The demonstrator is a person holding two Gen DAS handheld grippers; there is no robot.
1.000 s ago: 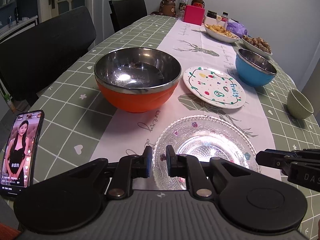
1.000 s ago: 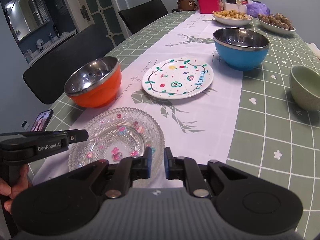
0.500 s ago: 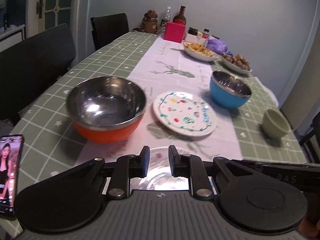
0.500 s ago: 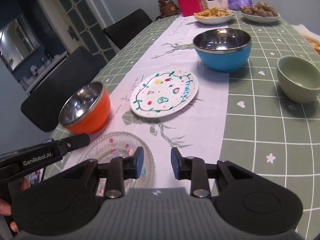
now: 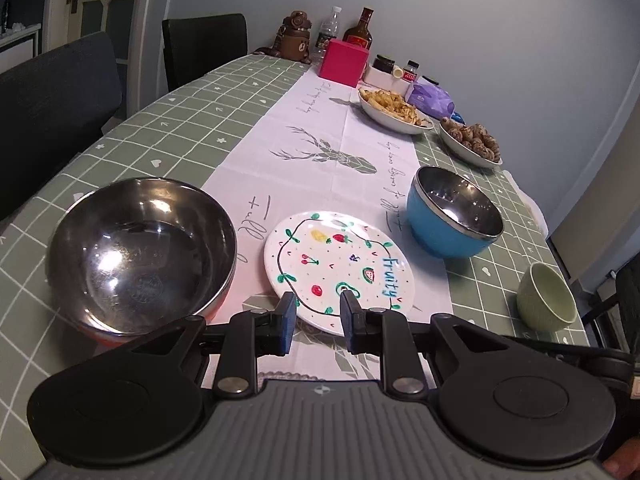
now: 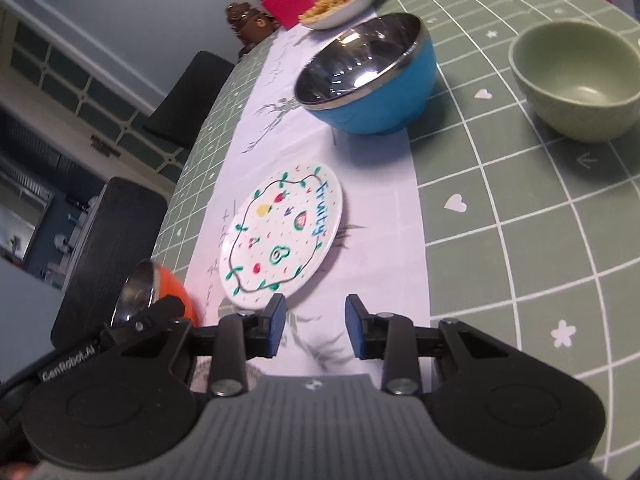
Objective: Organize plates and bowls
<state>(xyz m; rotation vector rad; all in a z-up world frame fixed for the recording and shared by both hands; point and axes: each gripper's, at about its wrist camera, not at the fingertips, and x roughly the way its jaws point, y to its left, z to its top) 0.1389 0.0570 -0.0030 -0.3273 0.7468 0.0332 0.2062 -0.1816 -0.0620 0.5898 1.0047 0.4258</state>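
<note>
A green checked tablecloth (image 5: 168, 128) with a white deer-print runner (image 5: 320, 152) covers the long table. At nine o'clock in the left wrist view sits the orange steel-lined bowl (image 5: 140, 248), the blue steel-lined bowl (image 5: 452, 216) at two, the white fruit-painted plate (image 5: 340, 268) centre, the small pale-green ceramic bowl (image 5: 546, 300) at three. The left gripper (image 5: 318, 316) and right gripper (image 6: 315, 322) have their jaws opening, with nothing between them.

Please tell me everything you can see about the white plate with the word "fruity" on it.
The plate is round, shallow and white, glossy like ceramic. A dark wavy line with green leaves runs inside its rim, around small drawn fruits and the blue word "fruity". It is empty and lies flat on the white runner, between the orange bowl and the blue bowl, apart from both. Nothing touches it from above.
</note>
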